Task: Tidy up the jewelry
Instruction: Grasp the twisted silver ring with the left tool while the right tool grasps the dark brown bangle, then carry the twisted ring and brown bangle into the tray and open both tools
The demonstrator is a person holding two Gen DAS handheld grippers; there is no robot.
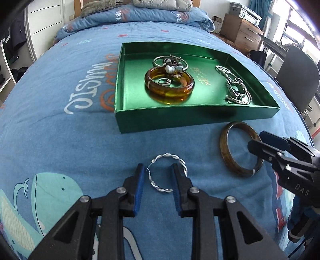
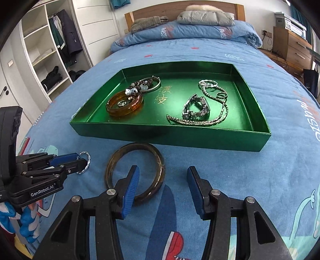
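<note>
A green tray [image 1: 180,118] [image 2: 160,138] lies on the blue bedspread. It holds an amber bangle [image 1: 170,96] [image 2: 120,113], a beaded bracelet [image 1: 172,67] [image 2: 140,86], and silver chains with a watch [image 1: 238,90] [image 2: 197,108]. In front of the tray lie a twisted silver bangle [image 1: 166,155] [image 2: 87,160] and a dark brown bangle [image 1: 224,148] [image 2: 160,160]. My left gripper [image 1: 158,168] [image 2: 82,159] is open, low over the silver bangle, whose left arc sits between the pads. My right gripper [image 2: 163,169] [image 1: 257,141] is open with the brown bangle's right arc between its fingers.
A folded quilt [image 2: 180,32] and padded jackets [image 2: 206,18] are piled at the head of the bed. An open wardrobe [image 2: 50,52] stands left, a wooden drawer unit [image 2: 290,48] and a dark chair [image 1: 298,76] right. A blue-gloved hand [image 2: 22,222] holds the left gripper.
</note>
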